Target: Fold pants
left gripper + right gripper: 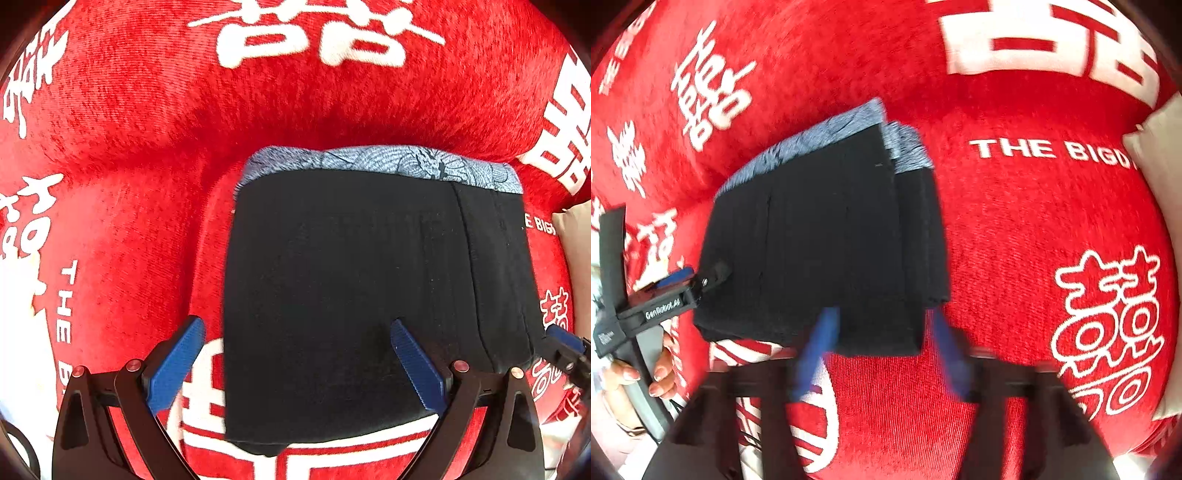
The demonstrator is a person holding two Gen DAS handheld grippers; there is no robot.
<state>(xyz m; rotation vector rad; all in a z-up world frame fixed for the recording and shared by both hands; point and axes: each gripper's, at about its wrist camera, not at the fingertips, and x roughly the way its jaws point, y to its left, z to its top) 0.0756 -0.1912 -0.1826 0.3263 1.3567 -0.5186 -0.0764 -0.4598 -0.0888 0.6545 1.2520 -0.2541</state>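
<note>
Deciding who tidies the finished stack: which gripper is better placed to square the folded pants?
Left gripper: open, straddling the near left edge of the folded pants. The right gripper is motion-blurred at the near right corner.

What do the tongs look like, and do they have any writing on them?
Each pair of tongs has black frame arms with small red-and-silver screw heads and flat, ridged blue finger pads. The left tongs carry white "GenRobot.AI" lettering on a black bar. The right tongs look blurred. A bare hand with pale polished nails holds the grey handle, with a black cable nearby.
</note>
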